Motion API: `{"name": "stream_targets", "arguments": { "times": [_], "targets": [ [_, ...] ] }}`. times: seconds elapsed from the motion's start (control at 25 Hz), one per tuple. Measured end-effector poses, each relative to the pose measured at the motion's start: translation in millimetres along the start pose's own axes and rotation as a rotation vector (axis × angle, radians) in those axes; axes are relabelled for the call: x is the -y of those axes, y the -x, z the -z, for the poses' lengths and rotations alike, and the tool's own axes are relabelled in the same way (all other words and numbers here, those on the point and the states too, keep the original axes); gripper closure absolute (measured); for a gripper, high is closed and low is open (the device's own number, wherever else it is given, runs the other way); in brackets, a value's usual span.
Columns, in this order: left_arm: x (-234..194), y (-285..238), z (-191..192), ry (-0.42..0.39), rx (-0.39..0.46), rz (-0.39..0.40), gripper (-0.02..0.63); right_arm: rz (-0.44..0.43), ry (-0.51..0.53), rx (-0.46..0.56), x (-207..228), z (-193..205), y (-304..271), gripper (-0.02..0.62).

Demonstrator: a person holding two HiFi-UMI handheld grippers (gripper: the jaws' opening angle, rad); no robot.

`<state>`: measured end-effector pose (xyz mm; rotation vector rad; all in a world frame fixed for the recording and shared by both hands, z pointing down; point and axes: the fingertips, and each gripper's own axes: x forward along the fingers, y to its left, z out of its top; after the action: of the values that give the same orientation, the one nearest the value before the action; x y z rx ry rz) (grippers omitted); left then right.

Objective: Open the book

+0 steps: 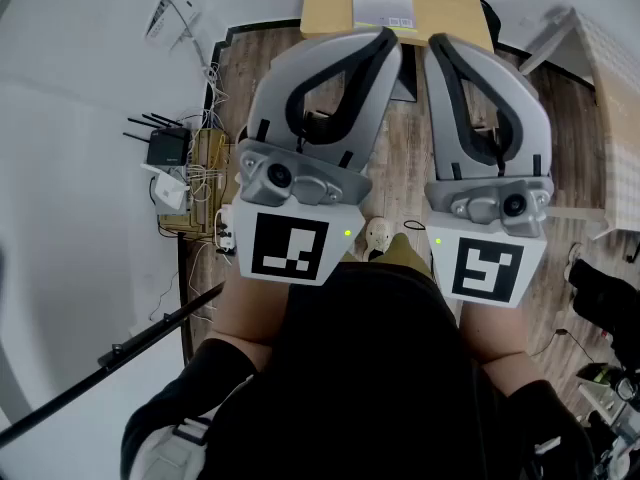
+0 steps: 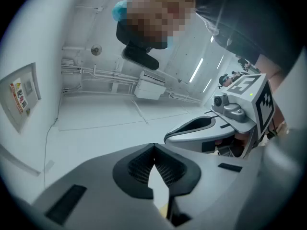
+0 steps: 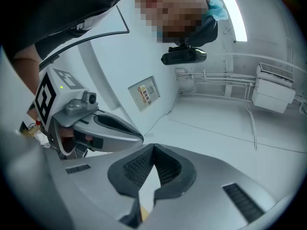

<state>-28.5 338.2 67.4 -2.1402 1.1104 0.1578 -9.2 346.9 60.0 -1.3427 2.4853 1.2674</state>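
On wooden table [image 1: 330, 10], flat book [image 1: 382, 4] (yellow-topped)

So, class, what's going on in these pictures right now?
A person holds a gripper in each hand, close to the body. The left claw and the right claw are both shut with nothing between them, tilted up toward the ceiling. The book lies closed on the wooden table ahead, away from both grippers, so opening it has not begun.
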Motion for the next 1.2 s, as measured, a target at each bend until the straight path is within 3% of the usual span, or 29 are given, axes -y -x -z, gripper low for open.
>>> {"name": "stream_targets", "arguments": {
  "times": [0.64,1.2],
  "targets": [
    [30,-30,4,-0.038,-0.048,-0.040,0.603,0.008,-0.039,0.050,35,22,24,0.566],
    [38,-50,7,-0.036,-0.039,-0.045,0.603,0.011,-0.049,0.068,51,39,29,0.566]
  ]
}}
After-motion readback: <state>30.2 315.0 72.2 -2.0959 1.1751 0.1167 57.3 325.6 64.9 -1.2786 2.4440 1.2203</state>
